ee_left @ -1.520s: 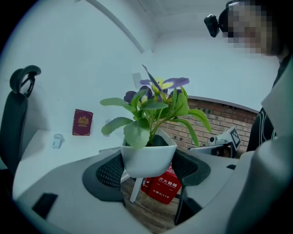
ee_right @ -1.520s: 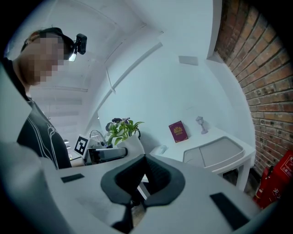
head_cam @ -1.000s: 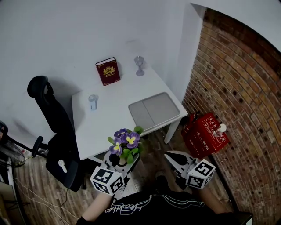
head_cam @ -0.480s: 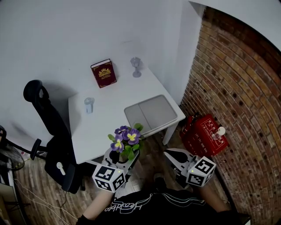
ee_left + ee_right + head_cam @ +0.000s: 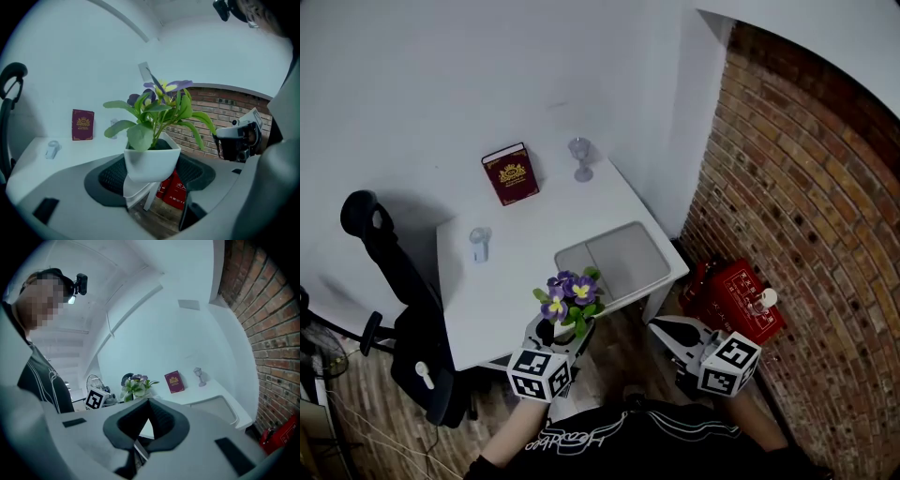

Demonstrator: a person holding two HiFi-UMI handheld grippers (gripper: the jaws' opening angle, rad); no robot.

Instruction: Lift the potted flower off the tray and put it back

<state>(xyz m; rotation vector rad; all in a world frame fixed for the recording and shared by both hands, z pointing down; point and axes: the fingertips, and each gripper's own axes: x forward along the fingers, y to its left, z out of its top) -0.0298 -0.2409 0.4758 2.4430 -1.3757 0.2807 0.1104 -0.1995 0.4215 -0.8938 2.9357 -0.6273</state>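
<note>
While the left gripper [image 5: 560, 335] clamps the purple potted flower [image 5: 151, 157] across its smooth white plastic pot walls in mid-air, well short of the flat grey tray [image 5: 614, 262], it looks light, top-heavy, slippery; right gripper [image 5: 148, 404] closed, empty.

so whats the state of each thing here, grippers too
potted flower: upright, held in the air, off the tray
tray: flat on the table, nothing in it
left gripper: jaws wide, closed on the white pot
right gripper: jaws together, empty
book: closed, standing upright near the wall
goblet: upright on the table
</note>
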